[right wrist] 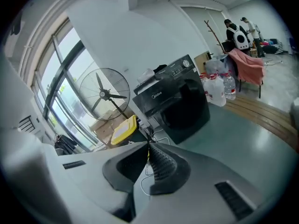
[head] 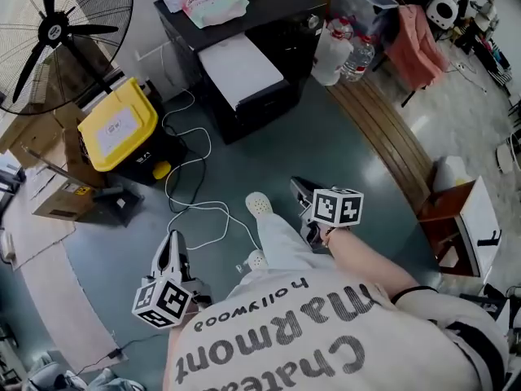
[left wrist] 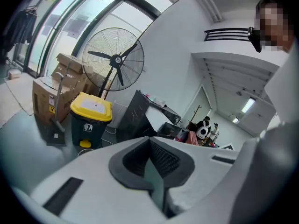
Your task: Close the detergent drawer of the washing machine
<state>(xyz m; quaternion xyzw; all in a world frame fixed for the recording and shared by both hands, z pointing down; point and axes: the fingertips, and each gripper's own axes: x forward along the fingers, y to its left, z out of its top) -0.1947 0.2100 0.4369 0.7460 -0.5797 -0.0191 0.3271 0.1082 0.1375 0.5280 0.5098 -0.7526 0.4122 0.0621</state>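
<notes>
My left gripper point(head: 172, 239) and right gripper point(head: 298, 186) both shut and empty, pink packet point(head: 213, 2) on the black washing machine point(head: 281, 10), bin point(head: 118, 129) with yellow lid down, water bottles point(head: 358, 57) beside the machine

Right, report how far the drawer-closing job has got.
Done, apparently: in the right gripper view the washing machine shows a flush front panel, with no drawer sticking out. In hand: nothing. The left gripper and right gripper are shut and empty, with floor between them and the machine. Left: probably nothing, though the drawer shows small here.
</notes>
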